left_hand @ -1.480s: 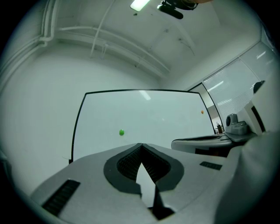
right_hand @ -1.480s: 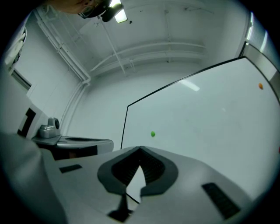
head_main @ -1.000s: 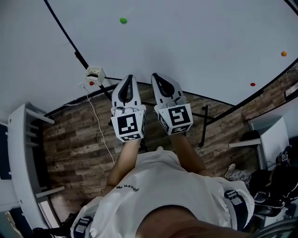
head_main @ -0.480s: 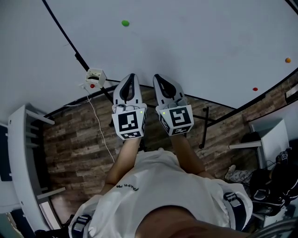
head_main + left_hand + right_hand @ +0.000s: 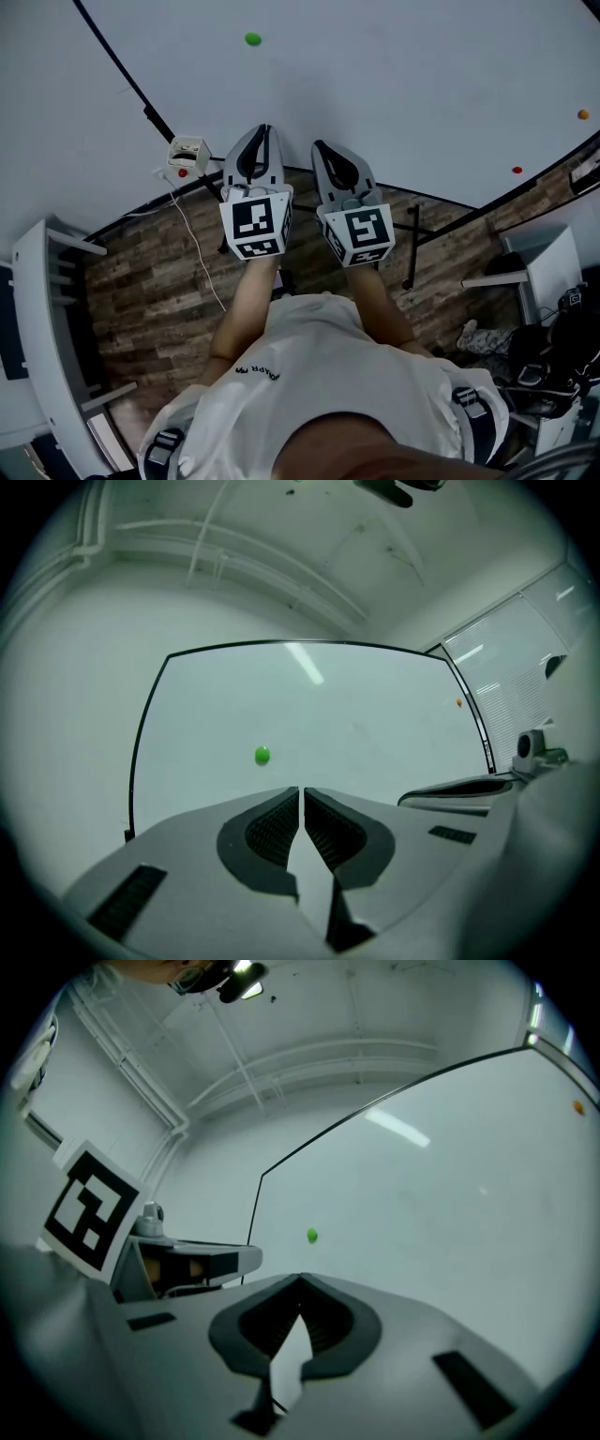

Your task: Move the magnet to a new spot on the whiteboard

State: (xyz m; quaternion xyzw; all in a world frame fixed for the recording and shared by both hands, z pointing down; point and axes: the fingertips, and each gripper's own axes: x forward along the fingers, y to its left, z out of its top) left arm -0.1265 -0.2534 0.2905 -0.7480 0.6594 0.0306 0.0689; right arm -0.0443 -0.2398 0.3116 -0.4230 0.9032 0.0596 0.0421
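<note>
A small green round magnet (image 5: 252, 38) sticks to the whiteboard (image 5: 375, 84), above and a little left of my two grippers. It also shows in the left gripper view as the green magnet (image 5: 262, 755), just above and left of the jaw tips, and in the right gripper view as the green magnet (image 5: 311, 1236). My left gripper (image 5: 261, 132) is shut with nothing in it, and its jaw tips (image 5: 301, 790) meet. My right gripper (image 5: 321, 148) is also shut and empty, beside the left one. Both point at the board, some way short of it.
An orange magnet (image 5: 583, 114) and a red magnet (image 5: 517, 171) sit at the board's right side. A small white box (image 5: 187, 153) with a red dot and a cable hangs at the board's lower left edge. A white shelf (image 5: 42, 328) stands left, on wood flooring.
Both grippers have drifted slightly up in the head view, toward the board, the left one more. The jaws stay shut throughout.
</note>
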